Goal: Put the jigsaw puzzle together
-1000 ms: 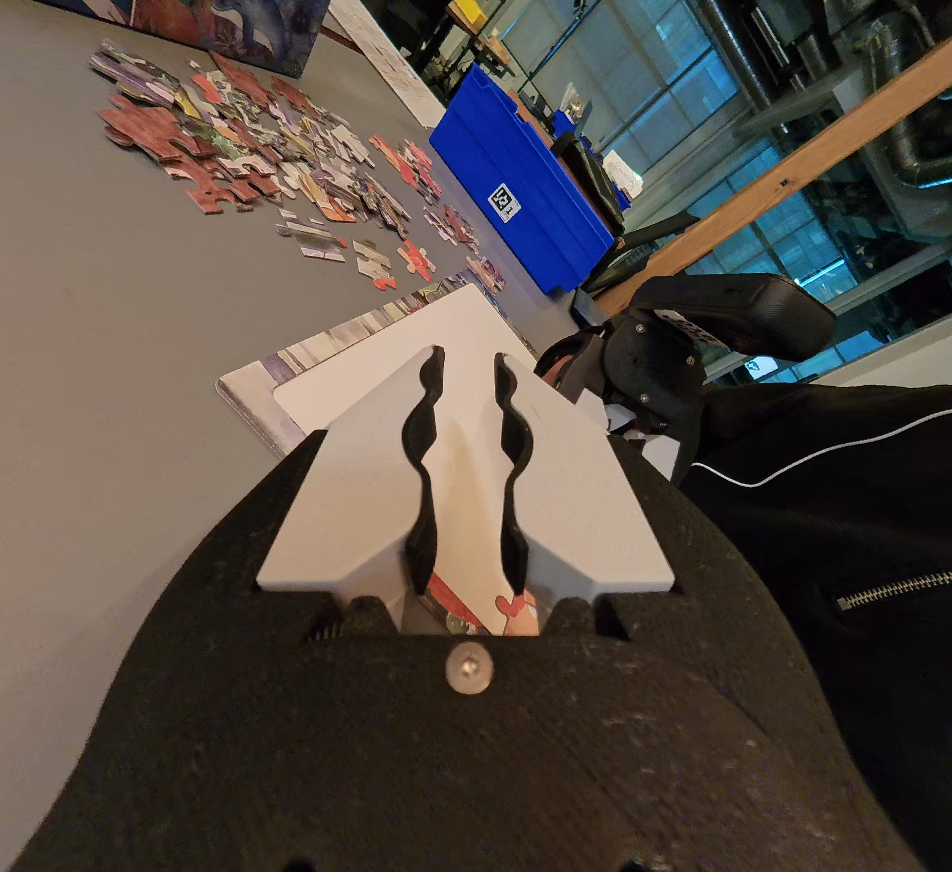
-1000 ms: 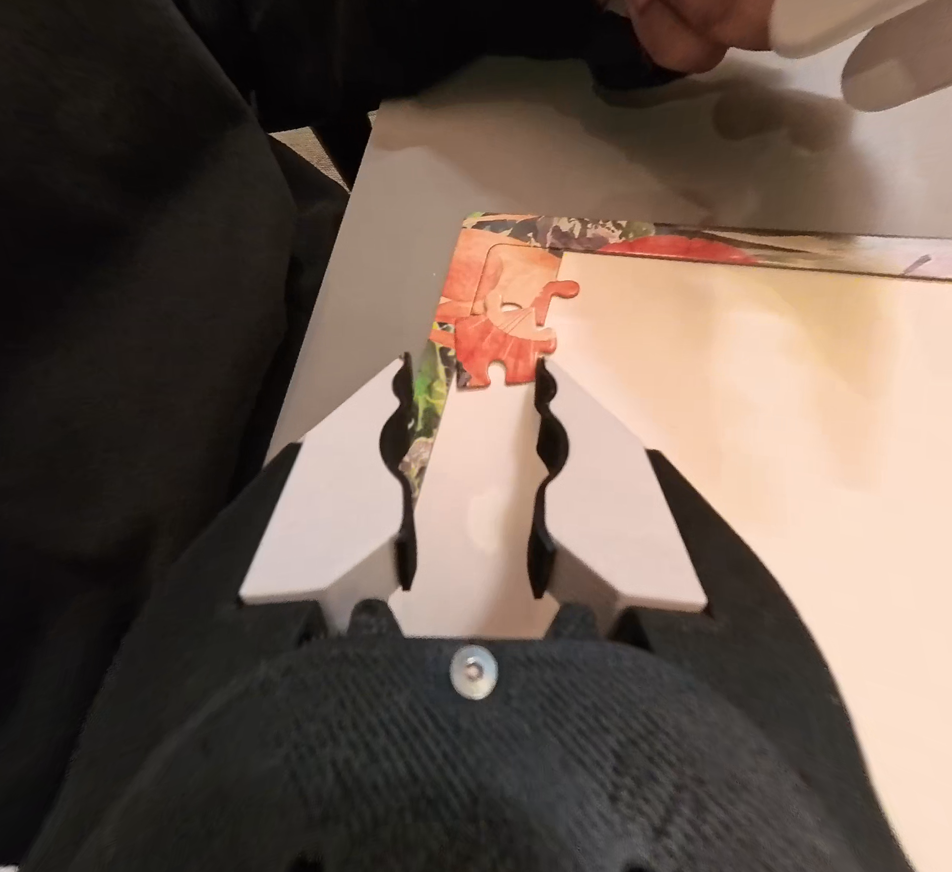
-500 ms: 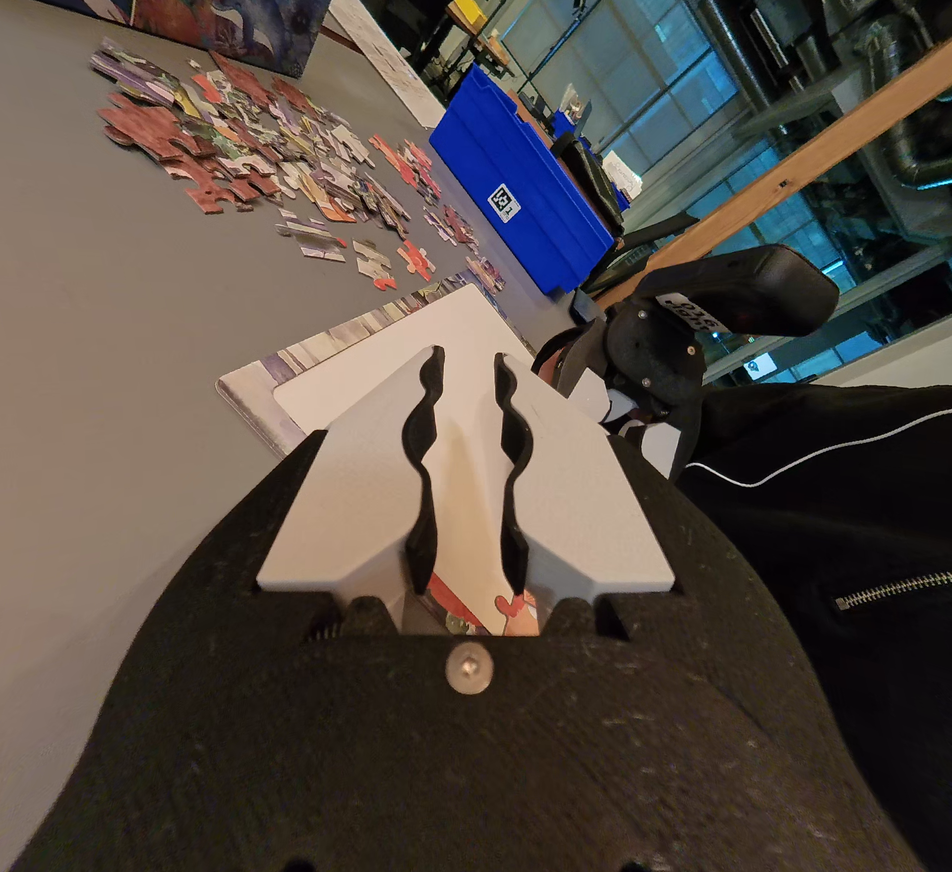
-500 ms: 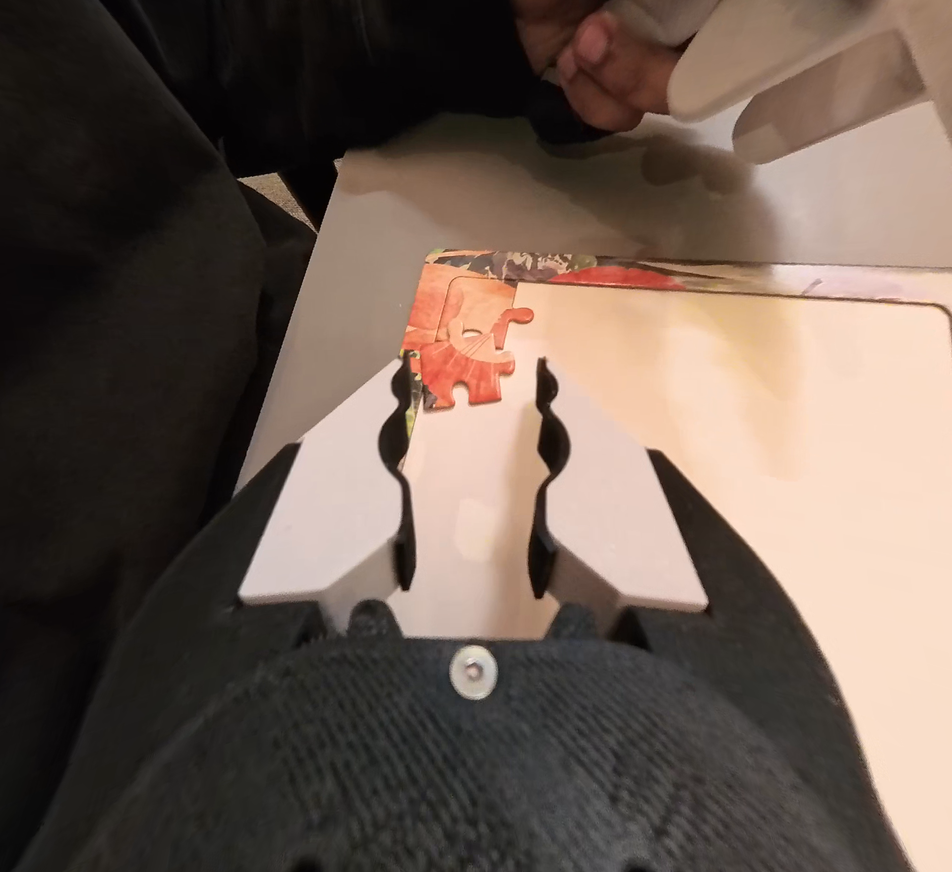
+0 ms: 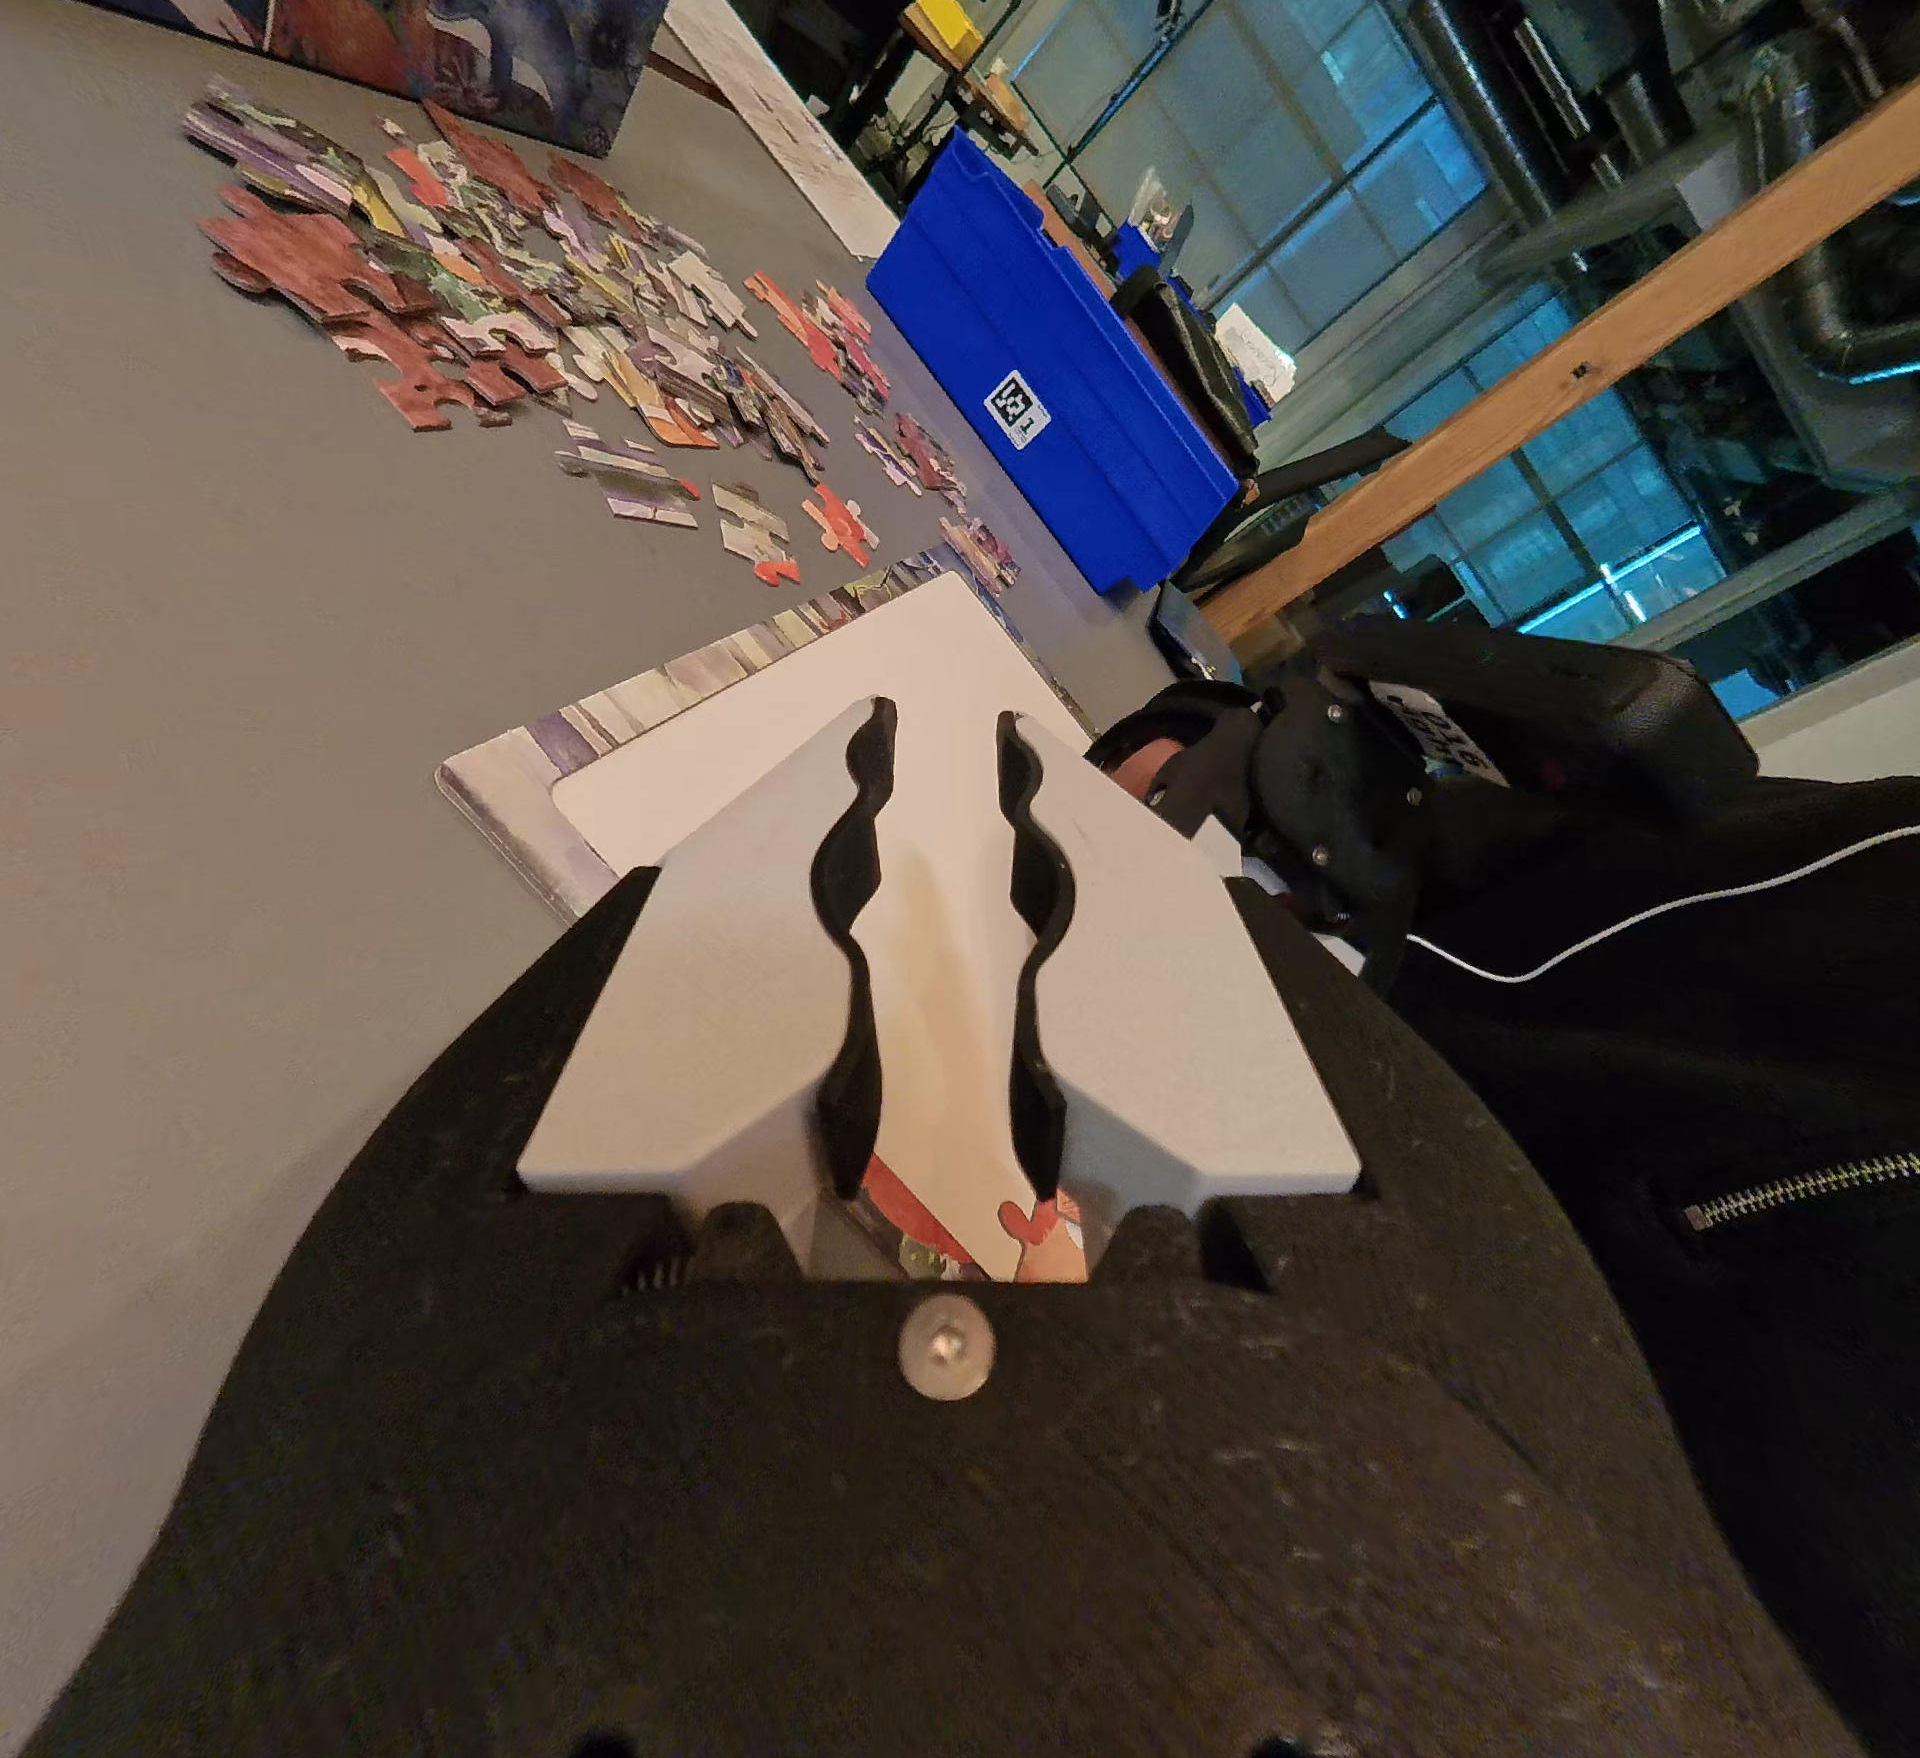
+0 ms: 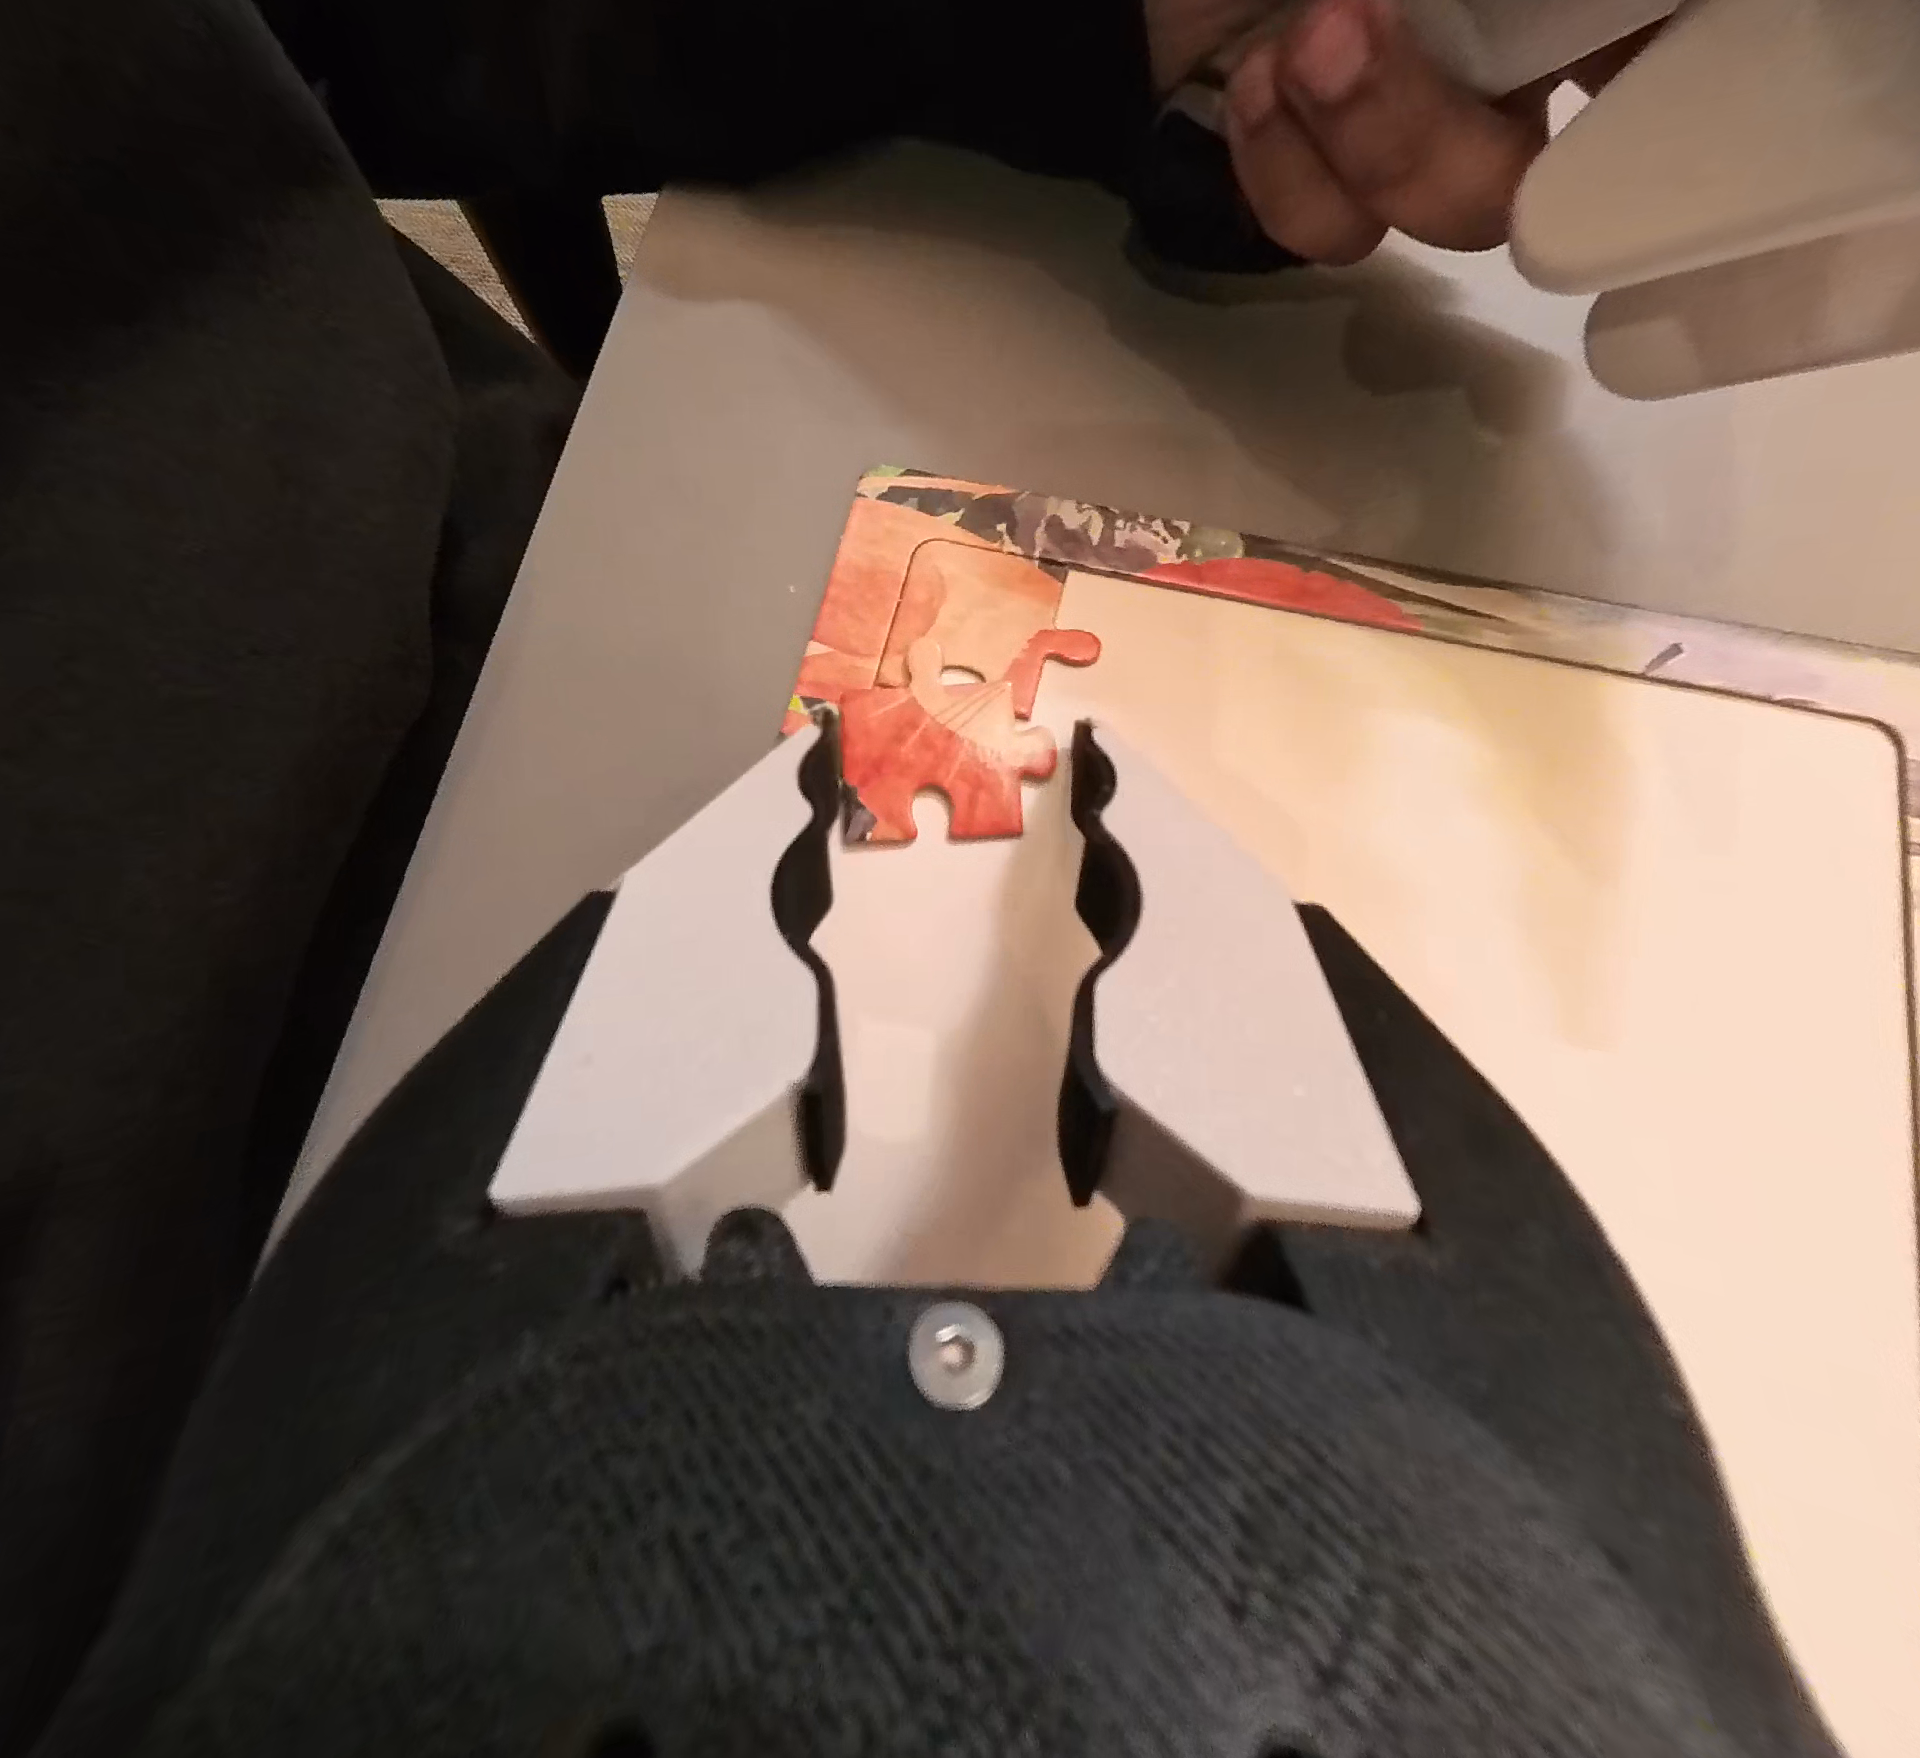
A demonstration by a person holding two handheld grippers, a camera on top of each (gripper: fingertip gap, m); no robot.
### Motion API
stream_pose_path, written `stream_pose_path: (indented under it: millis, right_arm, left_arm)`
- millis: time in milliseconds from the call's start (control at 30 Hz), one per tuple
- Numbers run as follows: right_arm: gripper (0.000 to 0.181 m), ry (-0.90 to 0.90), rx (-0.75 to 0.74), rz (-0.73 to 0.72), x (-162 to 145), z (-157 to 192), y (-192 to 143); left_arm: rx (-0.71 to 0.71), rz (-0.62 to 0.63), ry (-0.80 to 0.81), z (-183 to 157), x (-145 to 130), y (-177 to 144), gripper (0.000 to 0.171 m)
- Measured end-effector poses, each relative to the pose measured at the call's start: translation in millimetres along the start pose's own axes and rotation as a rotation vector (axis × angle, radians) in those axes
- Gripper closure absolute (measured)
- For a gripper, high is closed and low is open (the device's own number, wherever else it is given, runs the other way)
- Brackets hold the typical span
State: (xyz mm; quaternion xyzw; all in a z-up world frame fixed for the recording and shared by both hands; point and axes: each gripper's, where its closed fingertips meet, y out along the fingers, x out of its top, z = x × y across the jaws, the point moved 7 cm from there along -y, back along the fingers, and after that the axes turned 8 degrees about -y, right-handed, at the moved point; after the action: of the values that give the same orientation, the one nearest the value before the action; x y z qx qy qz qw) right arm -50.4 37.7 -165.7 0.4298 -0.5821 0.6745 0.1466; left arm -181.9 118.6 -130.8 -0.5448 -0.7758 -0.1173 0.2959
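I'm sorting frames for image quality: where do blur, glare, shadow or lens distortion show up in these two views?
Left wrist view: strong wide-angle tilt, the wooden beam and windows slant; scattered loose puzzle pieces stay fairly sharp. Right wrist view: the person's hand is motion-blurred; soft shadows lie on the white puzzle tray; warm glare washes it; the orange puzzle piece is sharp.

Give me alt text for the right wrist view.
The open right gripper hovers over an orange puzzle piece lying in the corner of the puzzle tray, its white base otherwise bare. A hand holds the other gripper at top right.
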Motion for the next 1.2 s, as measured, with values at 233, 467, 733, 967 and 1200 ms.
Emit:
stream_pose_path:
  millis: [233, 467, 733, 967, 1200]
  right_arm:
    - [0.142, 0.011, 0.001, 0.007, -1.0, -1.2, -1.0]
    - [0.142, 0.102, 0.004, 0.022, -0.2, -3.4, -2.7]
    - [0.142, 0.203, -0.02, 0.016, 1.7, -7.3, -5.6]
    - [0.142, 0.298, 0.01, 0.035, 6.2, -0.9, -7.3]
    - [0.144, 0.283, -0.033, 0.093, 5.1, 0.9, -6.8]
  left_arm:
    - [0.0, -0.002, 0.0, 0.1, 0.2, -0.2, 0.153]
    - [0.0, -0.004, -0.001, 0.4, 0.4, -0.5, 0.153]
    - [0.002, -0.006, -0.004, 1.2, 0.9, -0.9, 0.153]
    - [0.002, -0.004, -0.007, 1.6, 0.6, -0.5, 0.153]
    - [0.006, -0.005, -0.009, 2.7, 1.1, -0.8, 0.153]
